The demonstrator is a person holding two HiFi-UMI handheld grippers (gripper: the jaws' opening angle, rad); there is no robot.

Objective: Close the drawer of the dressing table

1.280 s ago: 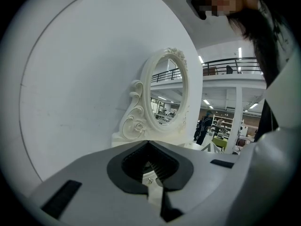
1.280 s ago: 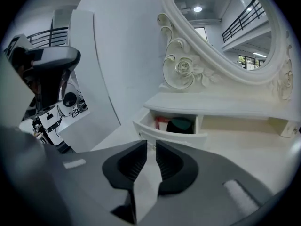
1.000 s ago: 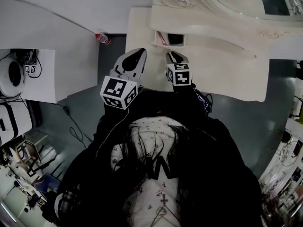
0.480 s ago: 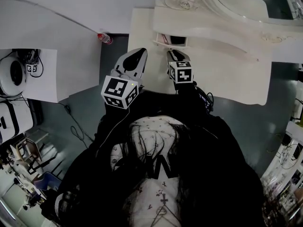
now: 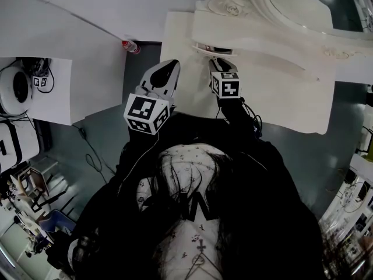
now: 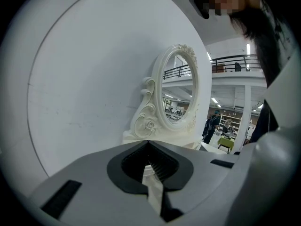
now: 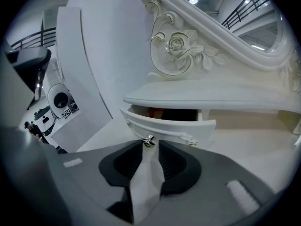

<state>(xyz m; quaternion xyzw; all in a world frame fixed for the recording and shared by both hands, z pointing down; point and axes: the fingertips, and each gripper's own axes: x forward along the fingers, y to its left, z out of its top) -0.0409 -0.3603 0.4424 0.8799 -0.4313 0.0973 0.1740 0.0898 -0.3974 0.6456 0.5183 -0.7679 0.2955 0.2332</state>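
The white dressing table (image 5: 274, 80) has its small drawer (image 5: 211, 51) almost in, and only a thin slit shows in the head view. In the right gripper view the curved drawer front (image 7: 174, 127) stands slightly out under the table top, with a dark gap above it. My right gripper (image 7: 149, 147) is at the silver knob (image 7: 149, 141). Its jaws are opening, and the knob sits at the fingertips without being clamped. My left gripper (image 5: 168, 69) hangs left of the drawer, shut and empty, apart from the table.
An oval mirror (image 5: 285, 4) in a carved frame stands on the table top. A red-capped bottle (image 5: 129, 46) lies on the floor by the white wall panel. A round white device (image 5: 11, 95) and cables are at the far left.
The drawer has slid in from clearly open to nearly in. My right gripper has moved toward the table with it. The left gripper has stayed where it was.
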